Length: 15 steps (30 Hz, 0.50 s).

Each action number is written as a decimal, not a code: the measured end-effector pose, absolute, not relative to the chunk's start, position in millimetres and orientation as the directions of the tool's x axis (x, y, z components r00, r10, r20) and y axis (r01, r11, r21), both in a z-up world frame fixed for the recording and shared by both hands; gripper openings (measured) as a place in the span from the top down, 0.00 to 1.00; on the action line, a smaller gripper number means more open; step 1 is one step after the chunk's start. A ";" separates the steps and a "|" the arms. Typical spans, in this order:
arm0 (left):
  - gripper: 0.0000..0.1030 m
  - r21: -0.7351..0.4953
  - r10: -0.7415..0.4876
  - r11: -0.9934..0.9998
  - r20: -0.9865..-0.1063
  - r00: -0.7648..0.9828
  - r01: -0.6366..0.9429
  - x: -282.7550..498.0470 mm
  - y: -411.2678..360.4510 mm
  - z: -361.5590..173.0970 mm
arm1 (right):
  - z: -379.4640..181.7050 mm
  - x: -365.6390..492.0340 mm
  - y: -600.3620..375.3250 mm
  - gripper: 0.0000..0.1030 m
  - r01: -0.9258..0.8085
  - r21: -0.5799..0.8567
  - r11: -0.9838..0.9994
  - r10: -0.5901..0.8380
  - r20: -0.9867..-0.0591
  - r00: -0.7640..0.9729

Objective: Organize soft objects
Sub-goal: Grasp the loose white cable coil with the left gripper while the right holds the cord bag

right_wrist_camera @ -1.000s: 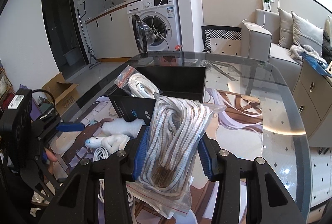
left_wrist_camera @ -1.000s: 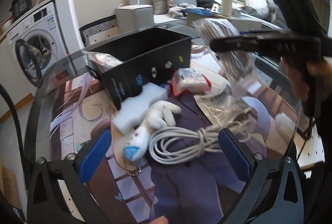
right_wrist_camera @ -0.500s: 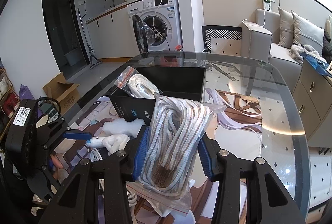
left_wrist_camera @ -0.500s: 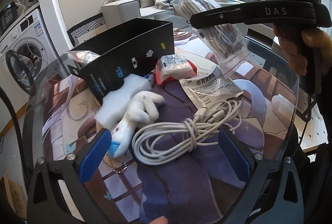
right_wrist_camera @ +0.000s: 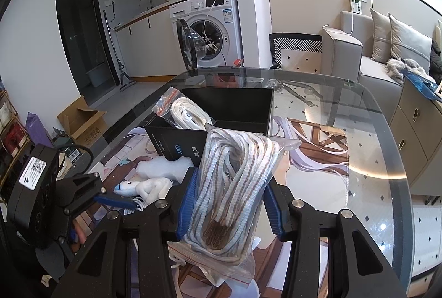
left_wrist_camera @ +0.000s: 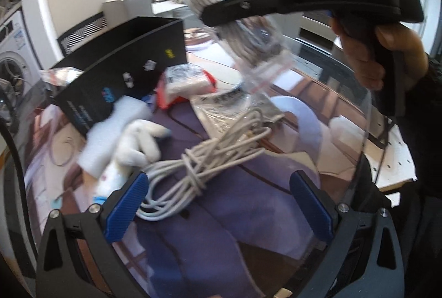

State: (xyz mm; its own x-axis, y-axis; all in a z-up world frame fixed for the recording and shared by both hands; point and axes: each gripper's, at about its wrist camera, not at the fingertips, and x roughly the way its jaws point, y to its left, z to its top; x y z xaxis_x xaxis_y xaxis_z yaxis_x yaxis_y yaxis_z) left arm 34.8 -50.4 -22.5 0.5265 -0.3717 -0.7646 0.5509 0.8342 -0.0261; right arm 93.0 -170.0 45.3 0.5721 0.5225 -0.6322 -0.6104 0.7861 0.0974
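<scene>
Right gripper [right_wrist_camera: 226, 204] is clamped on the bag of striped laces [right_wrist_camera: 234, 187], held clear above the worktop [right_wrist_camera: 373, 159]. Its long axis runs along my fingers, toward the black box [right_wrist_camera: 237, 110], which lies straight ahead and a little lower, a bag of white cord [right_wrist_camera: 187, 112] already in its left end. Left gripper [left_wrist_camera: 221, 204] hangs apart and empty over the white cable bundle [left_wrist_camera: 204, 159], so I judge the right carries this one in.

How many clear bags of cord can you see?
2. One striped bag is clamped in the right tool above the table; one white bag leans in the black box. Others may be hidden.
</scene>
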 end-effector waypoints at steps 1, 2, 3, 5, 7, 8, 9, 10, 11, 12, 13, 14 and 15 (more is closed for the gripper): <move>0.02 -0.030 -0.377 0.830 -0.767 0.519 0.558 33.9 -51.3 -23.0 | 45.2 93.0 -170.1 0.56 -0.611 0.097 0.786 0.522 -0.633 0.572; 0.02 -0.028 -0.376 0.829 -0.767 0.519 0.559 32.9 -51.9 -23.0 | 45.4 93.1 -170.0 0.56 -0.612 0.097 0.785 0.523 -0.634 0.570; 0.02 -0.019 -0.369 0.832 -0.766 0.527 0.555 32.4 -52.6 -22.9 | 45.3 92.8 -170.0 0.56 -0.613 0.097 0.784 0.523 -0.634 0.569; 0.02 -0.008 -0.361 0.837 -0.759 0.542 0.547 32.7 -52.0 -20.7 | 45.4 92.8 -169.8 0.56 -0.614 0.097 0.783 0.524 -0.635 0.568; 0.02 0.002 -0.353 0.845 -0.749 0.561 0.535 33.7 -50.9 -17.9 | 45.1 93.4 -169.9 0.56 -0.615 0.097 0.783 0.524 -0.636 0.567; 0.02 0.011 -0.349 0.847 -0.742 0.572 0.531 34.3 -50.8 -16.7 | 45.0 93.4 -169.9 0.56 -0.614 0.098 0.783 0.523 -0.636 0.567; 0.02 0.025 -0.343 0.849 -0.735 0.585 0.528 34.8 -50.8 -15.5 | 45.0 93.3 -169.8 0.56 -0.614 0.098 0.783 0.524 -0.636 0.566; 0.02 0.038 -0.334 0.850 -0.732 0.594 0.525 35.8 -50.5 -15.6 | 44.8 94.0 -169.8 0.56 -0.614 0.098 0.783 0.523 -0.637 0.566; 0.06 0.054 -0.324 0.850 -0.731 0.601 0.524 37.1 -51.6 -15.9 | 44.5 94.5 -169.5 0.56 -0.614 0.098 0.783 0.523 -0.639 0.565; 0.14 0.063 -0.318 0.848 -0.734 0.600 0.527 39.0 -52.6 -17.2 | 44.0 94.7 -169.6 0.56 -0.614 0.099 0.783 0.523 -0.639 0.564; 0.18 0.068 -0.312 0.846 -0.741 0.595 0.529 42.4 -52.8 -18.3 | 43.8 94.7 -169.5 0.56 -0.614 0.100 0.783 0.523 -0.639 0.563; 0.29 0.073 -0.304 0.845 -0.749 0.589 0.529 45.3 -53.8 -20.5 | 43.5 94.6 -169.5 0.56 -0.615 0.101 0.782 0.524 -0.640 0.562; 0.38 0.077 -0.297 0.847 -0.753 0.587 0.527 48.4 -54.9 -22.6 | 43.3 95.0 -169.6 0.56 -0.615 0.100 0.782 0.523 -0.641 0.561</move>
